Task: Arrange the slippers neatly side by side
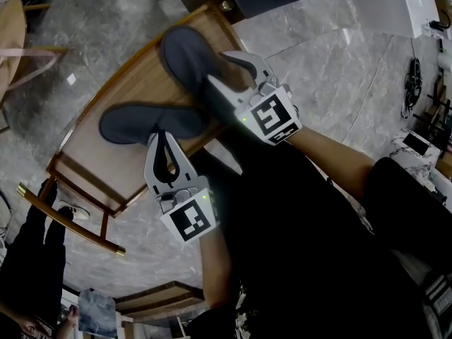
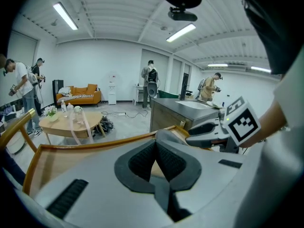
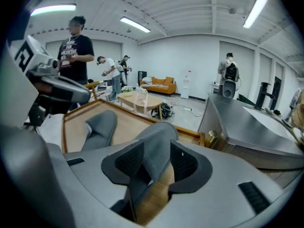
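Two dark grey slippers sit on the rimmed wooden table (image 1: pixel 99 168), not side by side yet. The near slipper (image 1: pixel 138 122) lies roughly across the head view and the far slipper (image 1: pixel 185 51) runs diagonally. They form a V, with the ends close together at the grippers' side and well apart at the other.

Right gripper (image 1: pixel 219 68): jaws wide apart, with the far slipper's end between them. The right gripper view shows the fabric against the pad at picture left. Bare wood shows between it and the other pad, so there is no clamp on it.

Left gripper (image 1: pixel 161 135): jaws closed, tips together. The pads meet with only tabletop showing behind them, and nothing pinched that I can make out. The tips sit at the near slipper's edge; whether that is contact or just overlap, I can't tell.

Both grippers angle down toward the table. The table stands on a grey marble-look floor (image 1: pixel 332 48). The gripper views show several people (image 2: pixel 151 82) standing in the background, an orange sofa (image 2: pixel 78 95) and a low round table (image 2: pixel 71 123).
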Demonstrator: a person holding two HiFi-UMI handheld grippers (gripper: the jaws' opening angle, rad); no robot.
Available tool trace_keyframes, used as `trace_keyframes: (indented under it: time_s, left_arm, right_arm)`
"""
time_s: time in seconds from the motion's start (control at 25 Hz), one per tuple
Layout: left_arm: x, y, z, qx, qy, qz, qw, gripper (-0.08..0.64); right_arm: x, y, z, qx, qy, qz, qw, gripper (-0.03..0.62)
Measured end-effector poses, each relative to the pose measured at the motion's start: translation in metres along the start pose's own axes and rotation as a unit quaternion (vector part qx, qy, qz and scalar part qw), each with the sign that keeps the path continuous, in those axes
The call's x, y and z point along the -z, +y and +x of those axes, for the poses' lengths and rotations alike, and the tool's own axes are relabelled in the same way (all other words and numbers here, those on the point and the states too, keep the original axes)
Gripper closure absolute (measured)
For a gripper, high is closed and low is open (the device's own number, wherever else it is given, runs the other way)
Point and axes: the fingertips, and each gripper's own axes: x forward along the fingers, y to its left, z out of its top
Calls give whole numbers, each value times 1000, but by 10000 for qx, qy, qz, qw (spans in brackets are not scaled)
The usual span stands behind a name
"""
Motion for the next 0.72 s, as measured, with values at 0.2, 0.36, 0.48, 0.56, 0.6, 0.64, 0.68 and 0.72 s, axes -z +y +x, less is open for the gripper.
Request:
trace_keyframes:
  time_s: [0.2,0.36,0.48,0.56,0.6,0.64,0.68,0.72]
  left_arm:
    - [7,-10,9,167,23,9,9999,557]
    - [10,-30,31,612,25,-301,9977,557]
    - [-1,-48,52,905,-92,-364,9952,456]
    - [-4,-56,65,955,-91,-322,9949,437]
    - [-4,-60,73,967,-67,-316,9948,426]
    - [-3,-64,80,974,-27,-335,9947,420]
    - [-1,-67,87,975,32,-372,9945,411]
    - [2,-69,93,971,107,-407,9944,403]
  right_arm:
    - [17,17,-15,-141,132,110,9998,446]
    - [17,12,-25,46,41,339,9994,446]
    - [18,3,-34,224,-35,510,9984,446]
    - [19,-6,-42,369,-95,643,9972,446]
    - [19,-10,-46,446,-130,702,9964,449]
    - [19,-15,-50,512,-167,742,9958,449]
    - [18,-18,-53,561,-202,761,9953,449]
    - [17,-20,-54,595,-236,767,9950,449]
